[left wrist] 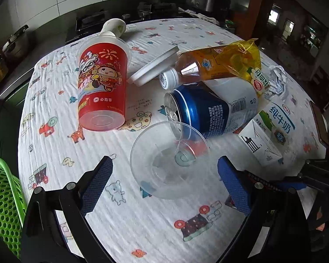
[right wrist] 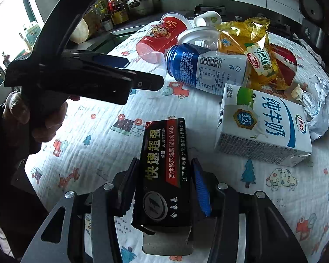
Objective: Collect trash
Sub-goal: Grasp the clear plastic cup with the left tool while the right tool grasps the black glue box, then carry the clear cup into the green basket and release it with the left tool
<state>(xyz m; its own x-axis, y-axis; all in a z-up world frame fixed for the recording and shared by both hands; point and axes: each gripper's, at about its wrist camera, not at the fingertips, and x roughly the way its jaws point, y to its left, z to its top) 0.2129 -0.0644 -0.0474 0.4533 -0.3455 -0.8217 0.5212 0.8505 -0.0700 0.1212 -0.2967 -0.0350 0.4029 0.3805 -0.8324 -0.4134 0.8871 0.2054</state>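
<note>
My wide-open left gripper (left wrist: 164, 175) straddles the clear plastic cup (left wrist: 167, 160), lying mouth toward me; my right gripper (right wrist: 164, 188) clamps the black cardboard glue box (right wrist: 164, 171).

Red cup (left wrist: 103, 89); blue-white can (left wrist: 210, 109); green basket (left wrist: 4, 199)

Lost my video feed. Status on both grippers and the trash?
Right gripper shut on black glue box. Left gripper open around clear cup, not gripped. Blue can resting against cup.
</note>
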